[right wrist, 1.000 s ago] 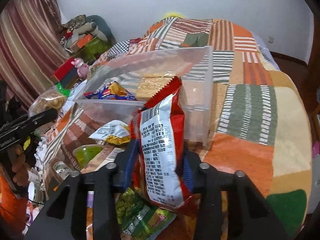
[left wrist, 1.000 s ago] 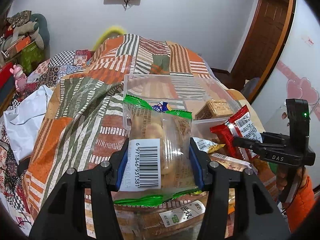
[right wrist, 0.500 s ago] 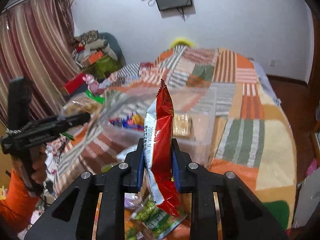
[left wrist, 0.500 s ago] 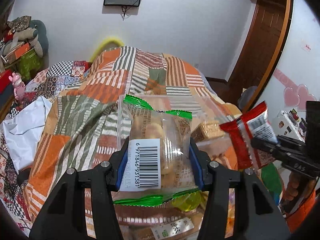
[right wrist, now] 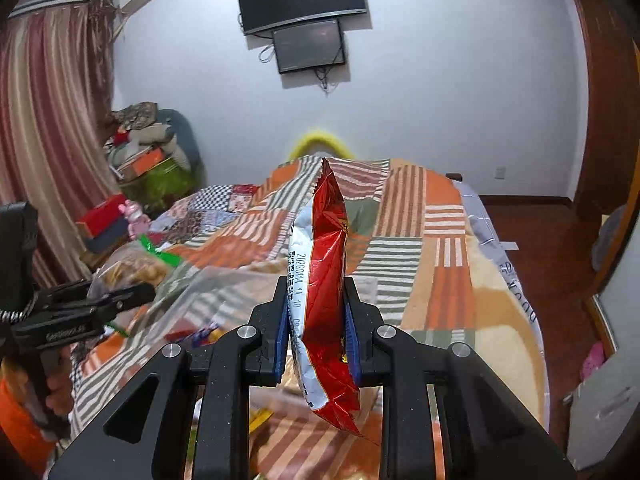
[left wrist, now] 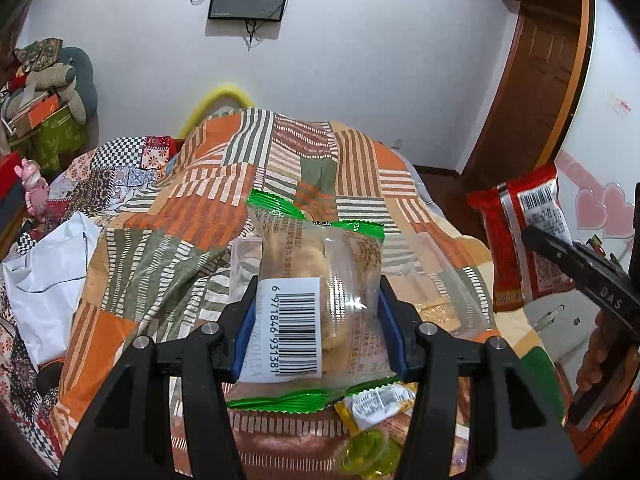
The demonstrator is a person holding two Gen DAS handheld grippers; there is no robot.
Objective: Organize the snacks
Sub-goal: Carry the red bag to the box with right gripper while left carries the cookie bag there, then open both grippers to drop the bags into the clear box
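Snacks: 2 packets are up in the air over the bed. Left tongs (left wrist: 316,312) are clamped on a clear green-edged snack bag (left wrist: 320,292), barcode label facing the camera. Right tongs (right wrist: 316,332) are pinched tight on a red foil packet (right wrist: 326,280), held edge-on and upright.

Around: clear plastic bin (left wrist: 436,276) sits on the patchwork quilt (left wrist: 168,248) just beyond the left tongs, mostly hidden behind the bag; a biscuit pack inside it shows at the right. Below the left tongs lie a small yellow-and-white sachet (left wrist: 380,400) and a green jelly cup (left wrist: 368,452). White bag (left wrist: 44,276) at the left of the quilt, pink toy (left wrist: 34,186) beyond it. Wall screen (right wrist: 308,46) above the bed, wooden door (left wrist: 532,92) at right.

Vs 1 s ago: both packets are higher, more wall and screens in frame, bin lower in view. The red packet was flat-on with its jaws wider; the jaws closed further early in that second and it now sits edge-on.

Hard to read: bin in the right wrist view is motion-blurred, contents unclear. Person shows only as a hand and orange sleeve (right wrist: 24,420) at the frame edge.
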